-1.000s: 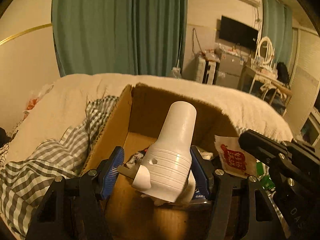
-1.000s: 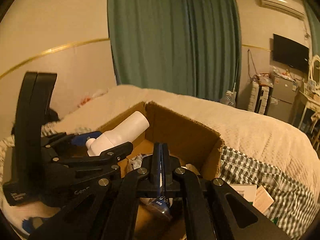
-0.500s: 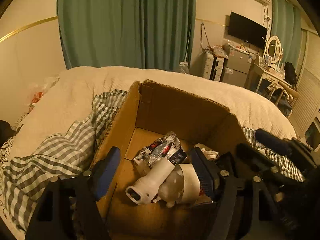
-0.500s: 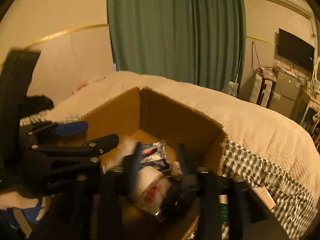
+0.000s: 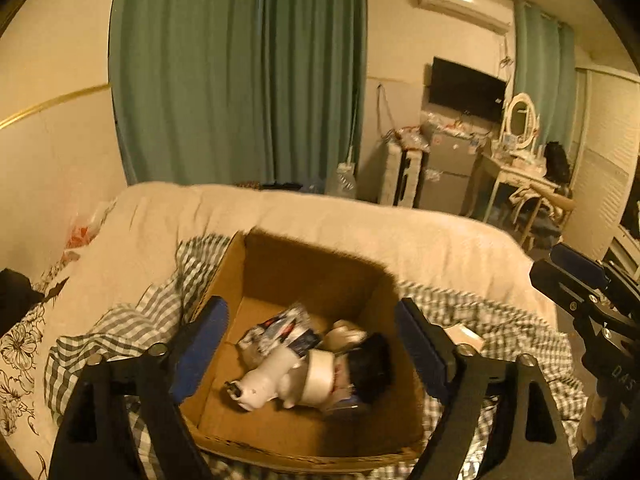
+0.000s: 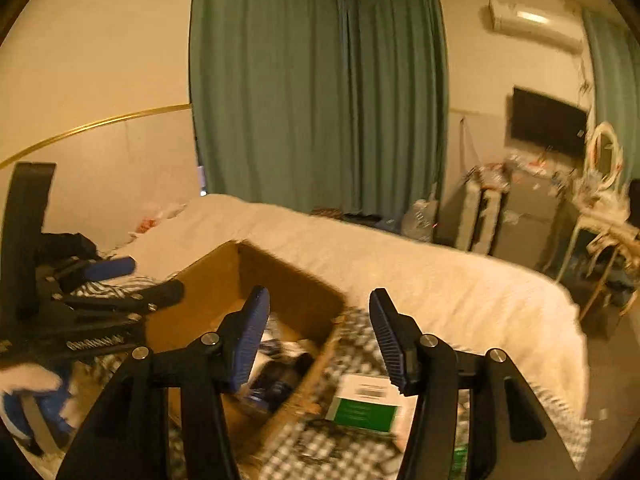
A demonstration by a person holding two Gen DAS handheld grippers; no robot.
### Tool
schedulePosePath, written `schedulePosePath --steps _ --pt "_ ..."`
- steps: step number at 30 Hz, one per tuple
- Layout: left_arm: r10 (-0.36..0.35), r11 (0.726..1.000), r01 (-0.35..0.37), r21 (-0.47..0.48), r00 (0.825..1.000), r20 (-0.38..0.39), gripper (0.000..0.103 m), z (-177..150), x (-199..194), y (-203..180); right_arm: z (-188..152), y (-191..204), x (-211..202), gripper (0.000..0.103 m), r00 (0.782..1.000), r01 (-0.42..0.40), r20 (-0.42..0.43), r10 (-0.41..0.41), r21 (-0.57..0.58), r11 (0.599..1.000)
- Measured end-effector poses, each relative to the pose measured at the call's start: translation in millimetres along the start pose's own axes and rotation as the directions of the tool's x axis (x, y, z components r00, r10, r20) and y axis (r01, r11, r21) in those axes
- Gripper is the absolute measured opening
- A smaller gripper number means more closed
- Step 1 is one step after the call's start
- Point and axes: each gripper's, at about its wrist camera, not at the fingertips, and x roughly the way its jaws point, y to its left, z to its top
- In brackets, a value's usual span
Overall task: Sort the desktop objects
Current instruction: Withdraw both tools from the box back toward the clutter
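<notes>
An open cardboard box [image 5: 320,276] sits on a checked cloth on the bed. Inside lie a white bottle [image 5: 268,380], a roll of tape [image 5: 320,376], crumpled packets [image 5: 280,328] and a dark object [image 5: 370,366]. My left gripper [image 5: 312,352] is open and empty above the box, its blue pads to either side. My right gripper [image 6: 316,340] is open and empty over the box's right rim [image 6: 320,356]. A green and white box [image 6: 366,404] lies on the cloth to the right of the cardboard box.
The checked cloth [image 5: 120,328] covers a cream quilt [image 5: 360,220]. Green curtains [image 5: 240,72], a TV [image 5: 466,88] and a dressing table [image 5: 520,168] stand behind the bed. The right gripper shows at the right edge of the left wrist view [image 5: 592,300].
My left gripper let go of the white bottle, which now lies in the box, then rose. My right gripper opened, dropped its item into the box and moved right.
</notes>
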Motion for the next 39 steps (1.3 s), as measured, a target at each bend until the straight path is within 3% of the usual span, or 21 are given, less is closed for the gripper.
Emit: schedulePosePath --steps 5,11,15,20,22,26,30,34,39 --pt "-0.014 1.0 0.013 0.016 0.998 0.059 0.102 9 -28 -26 6 -26 -39 0.053 0.999 0.04 0.035 -0.041 0.029 0.999" --pt "-0.036 0.999 0.031 0.043 0.993 0.116 0.103 12 -48 -52 -2 -58 -77 0.067 0.995 0.08 0.06 -0.085 0.084 0.993" --pt "-0.054 0.998 0.048 0.048 0.989 0.141 0.103 10 -51 -69 -9 -80 -91 0.095 0.989 0.132 0.055 -0.137 0.082 0.988" --pt "-0.02 0.994 0.0 0.11 0.983 0.183 0.103 2 -47 -96 -24 -101 -97 0.098 0.98 0.193 0.029 -0.195 0.068 0.979" --pt "-0.057 0.992 0.036 0.121 0.983 0.173 0.103 -4 -43 -104 -31 -110 -101 0.103 0.979 0.202 0.026 -0.204 0.074 0.977" --pt "-0.113 0.989 0.096 0.108 0.981 0.159 0.103 -18 -33 -113 -44 -125 -105 0.103 0.975 0.219 0.021 -0.222 0.091 0.971" --pt "-0.107 0.991 0.089 0.096 0.973 0.206 0.103 -44 -23 -118 -59 -137 -99 0.103 0.975 0.222 -0.014 -0.222 0.102 0.97" --pt "-0.15 0.984 0.133 0.114 0.976 0.159 0.103 -71 -9 -128 -87 -144 -90 0.103 0.985 0.167 -0.065 -0.159 0.144 0.975" --pt "-0.195 0.969 0.178 0.172 0.977 0.087 0.103 -102 8 -146 -126 -149 -72 0.103 0.982 0.175 -0.098 -0.16 0.174 0.969"
